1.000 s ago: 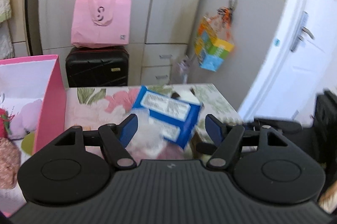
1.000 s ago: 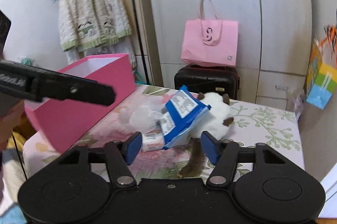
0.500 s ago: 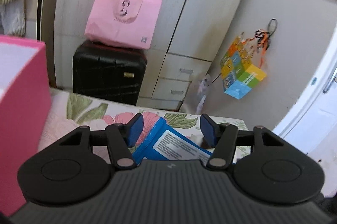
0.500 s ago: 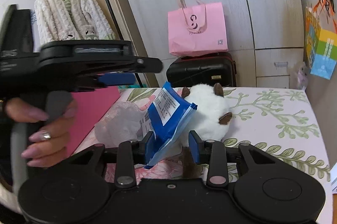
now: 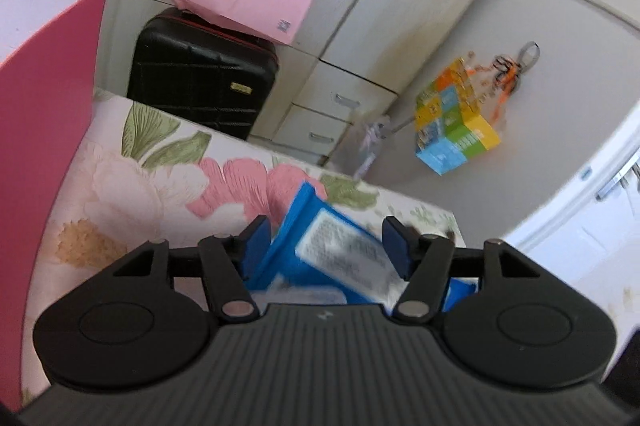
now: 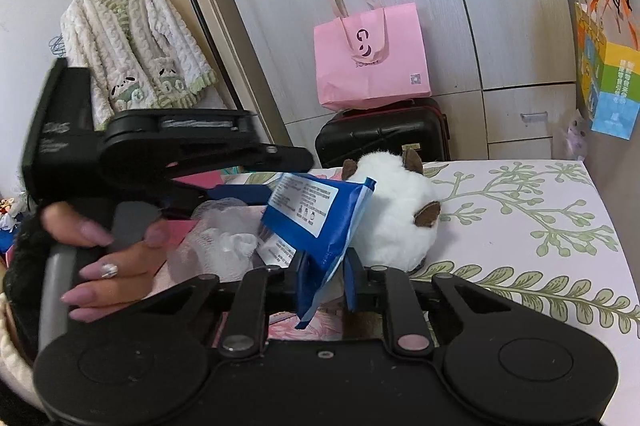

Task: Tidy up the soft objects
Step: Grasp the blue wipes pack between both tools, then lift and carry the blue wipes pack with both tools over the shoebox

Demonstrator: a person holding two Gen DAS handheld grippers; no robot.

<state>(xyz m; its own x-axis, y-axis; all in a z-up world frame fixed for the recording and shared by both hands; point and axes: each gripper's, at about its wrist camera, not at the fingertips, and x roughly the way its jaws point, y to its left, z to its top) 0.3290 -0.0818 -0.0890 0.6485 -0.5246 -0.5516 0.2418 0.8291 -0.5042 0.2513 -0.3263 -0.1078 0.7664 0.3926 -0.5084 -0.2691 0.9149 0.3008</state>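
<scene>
The right claw (image 6: 325, 276) is clamped on the lower corner of the blue pack (image 6: 320, 214) above the counter (image 6: 520, 226); the left claw (image 5: 326, 244) stands apart around it. Such a thin pinch may slip.

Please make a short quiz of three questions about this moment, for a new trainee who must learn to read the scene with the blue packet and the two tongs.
1. True or false: the right tongs are shut on the blue packet.
2. What lies directly behind the blue packet on the floral tablecloth? A) a white plush toy B) a glass cup C) a book
3. Do the pads of the left tongs press on the blue packet?

Key
1. True; its lower edge is pinched.
2. A, the white plush toy.
3. No; the packet sits between them, but gaps show on both sides.
</scene>
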